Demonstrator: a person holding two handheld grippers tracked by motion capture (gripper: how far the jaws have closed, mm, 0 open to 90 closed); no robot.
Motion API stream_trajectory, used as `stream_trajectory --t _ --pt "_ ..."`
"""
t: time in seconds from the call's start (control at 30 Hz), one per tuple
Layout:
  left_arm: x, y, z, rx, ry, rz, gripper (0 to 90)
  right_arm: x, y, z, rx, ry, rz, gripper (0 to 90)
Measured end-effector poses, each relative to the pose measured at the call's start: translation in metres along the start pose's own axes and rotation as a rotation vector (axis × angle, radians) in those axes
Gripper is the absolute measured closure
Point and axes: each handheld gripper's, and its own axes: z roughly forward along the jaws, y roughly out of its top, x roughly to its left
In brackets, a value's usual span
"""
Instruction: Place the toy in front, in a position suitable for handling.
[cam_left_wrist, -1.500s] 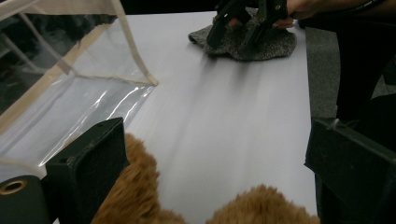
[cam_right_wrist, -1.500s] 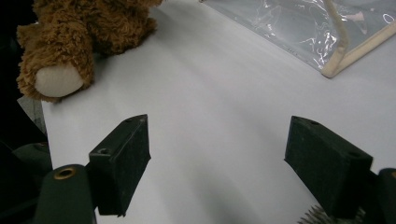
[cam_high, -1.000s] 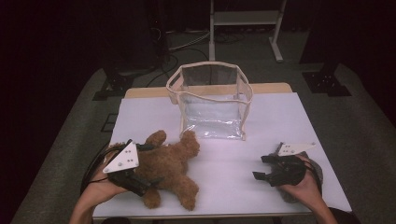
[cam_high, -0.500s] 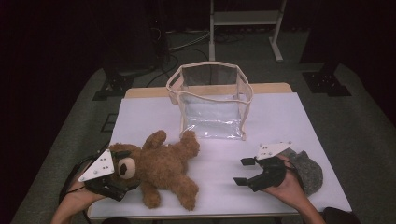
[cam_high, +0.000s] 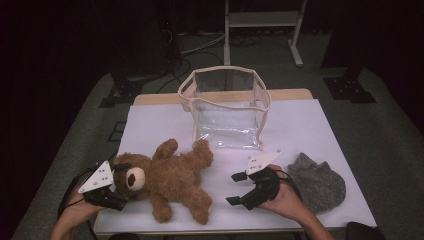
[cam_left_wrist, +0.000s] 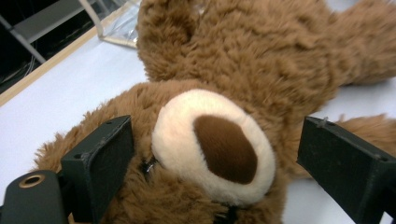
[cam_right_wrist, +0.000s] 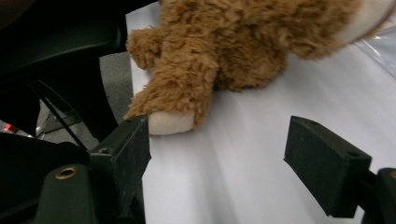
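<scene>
left gripper (cam_high: 121, 192) wide around teddy bear (cam_high: 170, 177) head, jaws just closing; squeeze centred. right gripper (cam_high: 239, 189) wide, empty, near bear leg.

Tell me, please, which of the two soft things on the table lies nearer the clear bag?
The brown teddy bear: its raised arm nearly reaches the bag, while the grey hat lies farther off, near the table's right edge.

My table (cam_high: 310, 125) wears a white sheet over a wooden top. Around it lies grey carpet (cam_high: 385, 125), dim. Behind, a white metal frame (cam_high: 260, 20) stands amid darkness, cables (cam_high: 195, 42) trailing.
</scene>
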Motion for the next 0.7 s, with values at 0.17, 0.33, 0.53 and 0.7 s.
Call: stream_trajectory --t 0.17,0.33,0.53,0.7 --pt "0.007 0.002 0.01 0.015 0.024 0.002 10.6 0.005 0.012 0.009 0.018 0.024 -0.024 21.0" --pt "0.014 0.005 0.015 0.039 0.031 0.0 14.1 0.009 0.026 0.023 0.035 0.035 -0.042 21.0" --pt "0.02 0.008 0.021 0.062 0.043 0.001 17.8 0.008 0.04 0.047 0.069 0.071 -0.03 21.2" --pt "0.023 0.009 0.021 0.063 0.046 0.0 22.8 0.001 0.049 0.066 0.103 0.084 -0.003 21.5"
